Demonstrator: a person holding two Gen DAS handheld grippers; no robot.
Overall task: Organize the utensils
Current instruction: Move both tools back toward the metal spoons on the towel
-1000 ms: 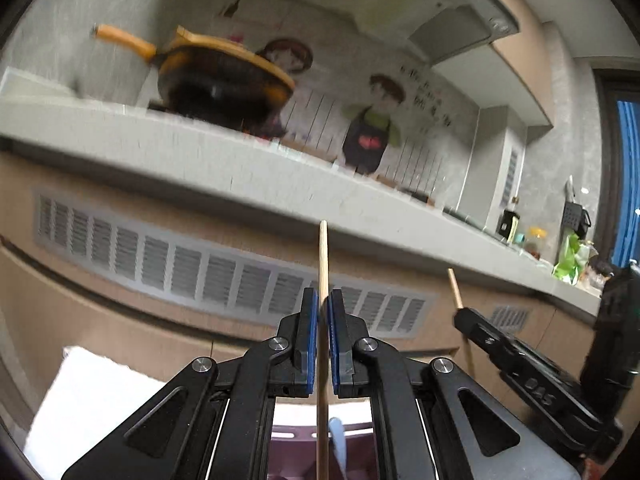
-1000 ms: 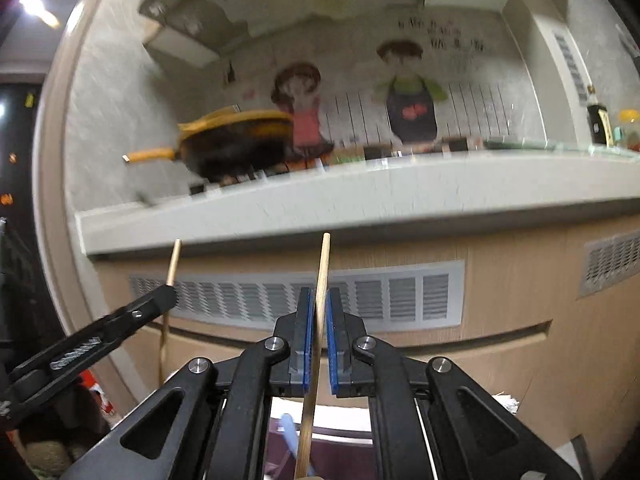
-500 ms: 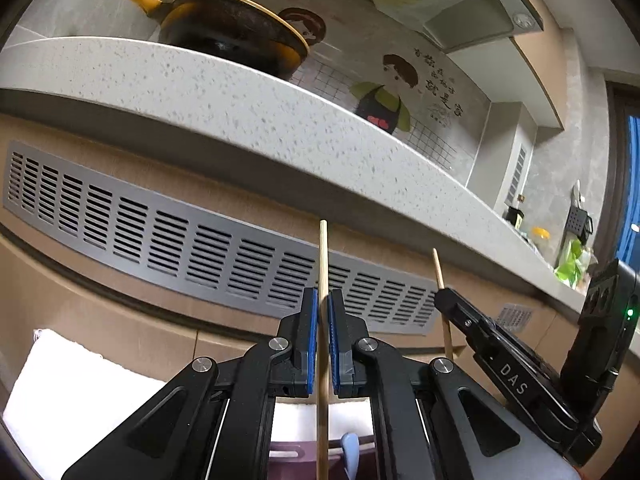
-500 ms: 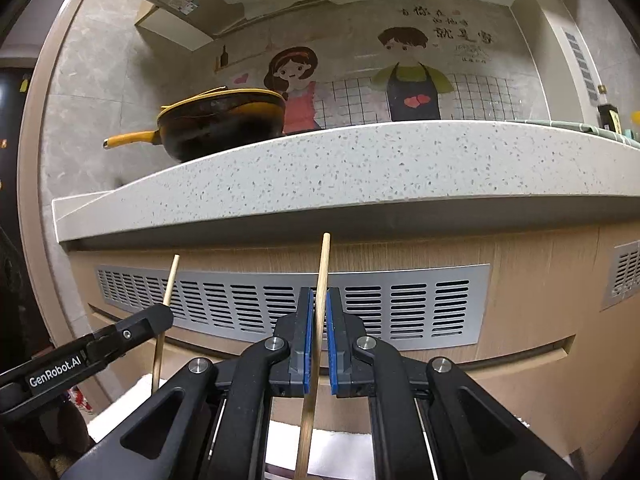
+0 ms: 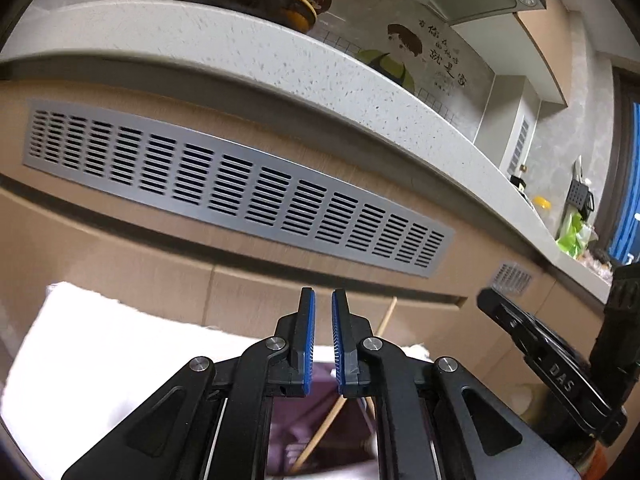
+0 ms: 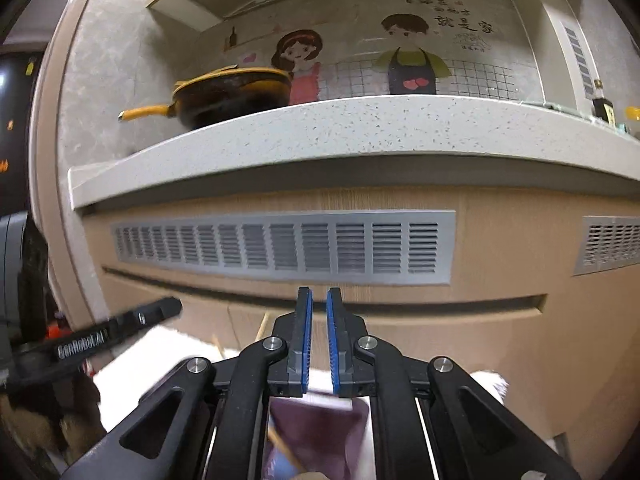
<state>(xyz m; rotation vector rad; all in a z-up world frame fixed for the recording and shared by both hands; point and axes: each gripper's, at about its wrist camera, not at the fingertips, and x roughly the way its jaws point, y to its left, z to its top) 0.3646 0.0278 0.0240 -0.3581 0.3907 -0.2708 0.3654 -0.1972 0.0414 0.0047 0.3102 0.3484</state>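
Observation:
My left gripper (image 5: 323,300) is open a little and empty. Below it a wooden chopstick (image 5: 320,438) leans in a purple holder (image 5: 348,428); its tip (image 5: 390,312) shows to the right of the fingers. My right gripper (image 6: 317,298) is also open a little and empty, above the same purple holder (image 6: 320,428), where a chopstick (image 6: 284,448) lies slanted. Chopstick tips (image 6: 261,326) show left of its fingers. Each gripper appears in the other's view, the right one (image 5: 540,364) at right, the left one (image 6: 100,334) at left.
A white cloth (image 5: 100,360) lies under the holder. Straight ahead is a wooden cabinet front with a grey vent grille (image 5: 240,192) under a speckled white counter (image 6: 340,128). A yellow-handled pan (image 6: 224,96) sits on the counter.
Both grippers have opened and let go of their chopsticks, which have dropped into the purple holder. Both views have dipped lower toward the cabinet front.

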